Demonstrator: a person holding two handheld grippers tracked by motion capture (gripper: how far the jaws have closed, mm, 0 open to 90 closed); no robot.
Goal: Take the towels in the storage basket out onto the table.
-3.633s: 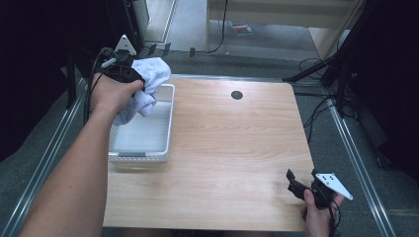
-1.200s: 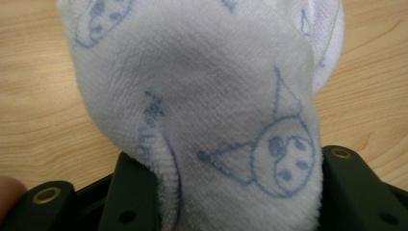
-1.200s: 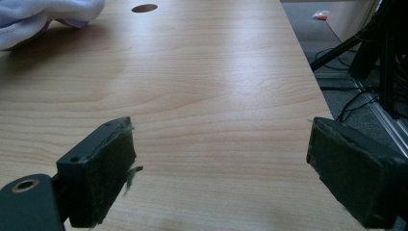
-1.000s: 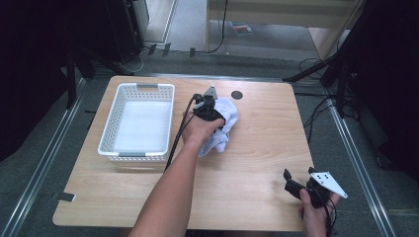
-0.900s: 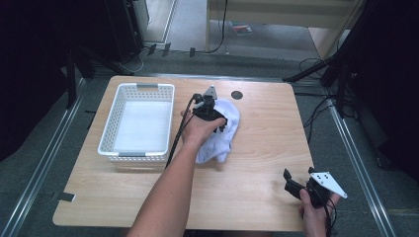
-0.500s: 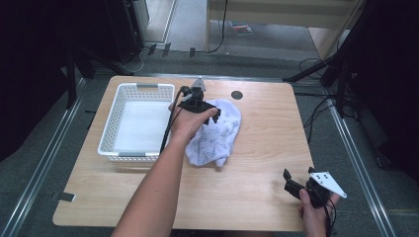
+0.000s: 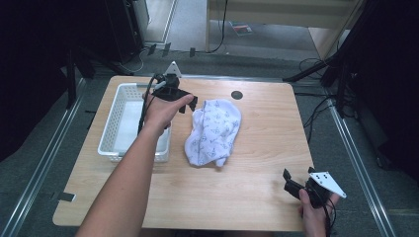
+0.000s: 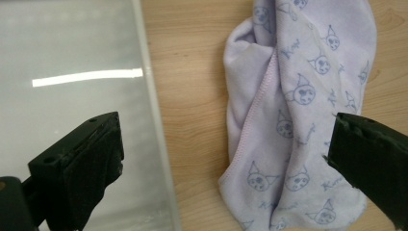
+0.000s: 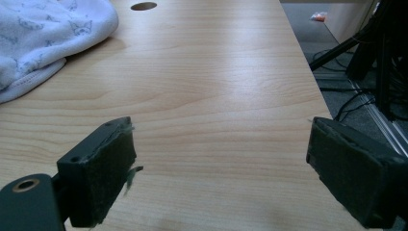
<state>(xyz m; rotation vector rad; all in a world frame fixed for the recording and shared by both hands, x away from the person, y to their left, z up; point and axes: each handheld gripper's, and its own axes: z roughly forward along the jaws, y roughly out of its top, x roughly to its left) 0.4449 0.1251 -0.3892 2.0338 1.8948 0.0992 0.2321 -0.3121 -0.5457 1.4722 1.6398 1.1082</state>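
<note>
A pale lilac cloth (image 7: 213, 131) printed with small cat faces lies crumpled on the wooden table (image 7: 257, 163), just right of a white basket (image 7: 116, 129). In the left gripper view the cloth (image 8: 298, 110) lies flat below the jaws, beside the basket's rim (image 8: 153, 120). My left gripper (image 7: 187, 101) hovers open over the gap between basket and cloth, holding nothing. My right gripper (image 7: 290, 181) rests open near the table's front right corner, well clear of the cloth (image 9: 43, 33).
The basket holds nothing that I can see. A dark round hole (image 7: 236, 95) sits in the table near its far edge. Metal rails (image 7: 356, 163) and cables run along the floor on both sides.
My left gripper carried the cloth from the basket to the table's middle, let it go there, and has drawn back left towards the basket, open. The right gripper stayed put.
</note>
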